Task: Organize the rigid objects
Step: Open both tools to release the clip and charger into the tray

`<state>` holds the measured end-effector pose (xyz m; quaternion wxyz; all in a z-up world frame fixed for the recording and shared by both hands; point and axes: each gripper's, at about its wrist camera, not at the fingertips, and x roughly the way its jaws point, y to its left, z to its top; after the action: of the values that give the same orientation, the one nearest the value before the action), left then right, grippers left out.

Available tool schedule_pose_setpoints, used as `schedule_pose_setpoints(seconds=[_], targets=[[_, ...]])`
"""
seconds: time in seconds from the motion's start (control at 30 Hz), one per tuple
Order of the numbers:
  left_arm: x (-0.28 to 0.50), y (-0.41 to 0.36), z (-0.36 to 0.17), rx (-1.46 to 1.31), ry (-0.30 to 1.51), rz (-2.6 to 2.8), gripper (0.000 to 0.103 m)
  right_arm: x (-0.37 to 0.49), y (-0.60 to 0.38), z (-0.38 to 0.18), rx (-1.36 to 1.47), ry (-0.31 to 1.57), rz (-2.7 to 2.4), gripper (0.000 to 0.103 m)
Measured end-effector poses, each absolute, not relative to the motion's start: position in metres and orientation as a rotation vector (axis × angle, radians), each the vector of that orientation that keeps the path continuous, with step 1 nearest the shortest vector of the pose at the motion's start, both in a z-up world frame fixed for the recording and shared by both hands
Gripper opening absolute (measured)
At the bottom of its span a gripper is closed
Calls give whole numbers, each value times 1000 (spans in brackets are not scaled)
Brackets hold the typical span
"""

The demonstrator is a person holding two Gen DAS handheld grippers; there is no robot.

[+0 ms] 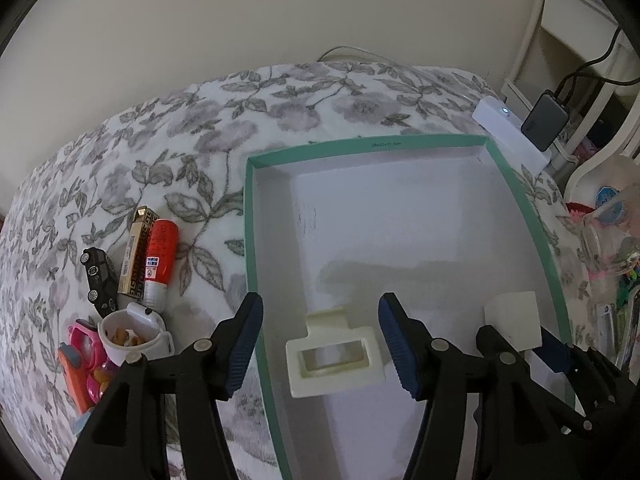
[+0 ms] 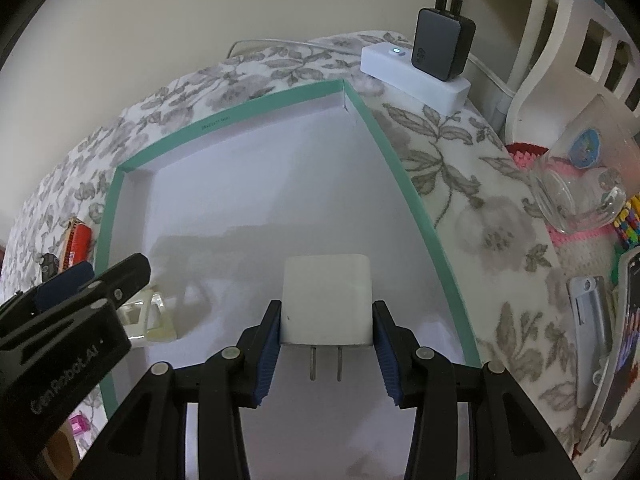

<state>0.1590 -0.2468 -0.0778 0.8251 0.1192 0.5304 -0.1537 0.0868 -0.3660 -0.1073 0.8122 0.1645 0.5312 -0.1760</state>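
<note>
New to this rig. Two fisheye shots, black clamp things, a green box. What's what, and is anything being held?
No robot arm here: a person holds one pair of hand tongs in each hand, and a camera on each looks forward along its fingers.

Left wrist view: the left tongs are open over a cream rectangular frame piece lying in the green-rimmed box. The right tongs show at the right edge.

Right wrist view: the right tongs are shut on a white plug adapter, prongs pointing back toward the camera, above the box floor.

The box sits on a floral blanket. Left of it lie a red tube, a gold box, a black toy car and other small toys.
</note>
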Motion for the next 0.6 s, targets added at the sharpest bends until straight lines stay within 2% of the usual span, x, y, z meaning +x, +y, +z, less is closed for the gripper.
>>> schedule_pose_setpoints(seconds=[0.1, 0.23, 0.5, 0.53, 0.57, 0.6], targets=[[157, -244, -72, 235, 1122, -327, 66, 85, -365, -102, 350, 1133, -374, 47], [154, -236, -63, 202, 1135, -324, 68, 82, -361, -92, 343, 1118, -377, 57], [151, -210, -43, 146, 1125, -253, 69, 78, -348, -73, 313, 1114, -372, 60], [151, -206, -41, 141, 1122, -242, 73, 77, -346, -69, 314, 1109, -370, 63], [151, -200, -38, 133, 1123, -226, 84, 77, -345, -67, 315, 1106, -370, 66], [152, -195, -36, 122, 1122, -210, 89, 77, -343, -64, 315, 1101, -367, 67]])
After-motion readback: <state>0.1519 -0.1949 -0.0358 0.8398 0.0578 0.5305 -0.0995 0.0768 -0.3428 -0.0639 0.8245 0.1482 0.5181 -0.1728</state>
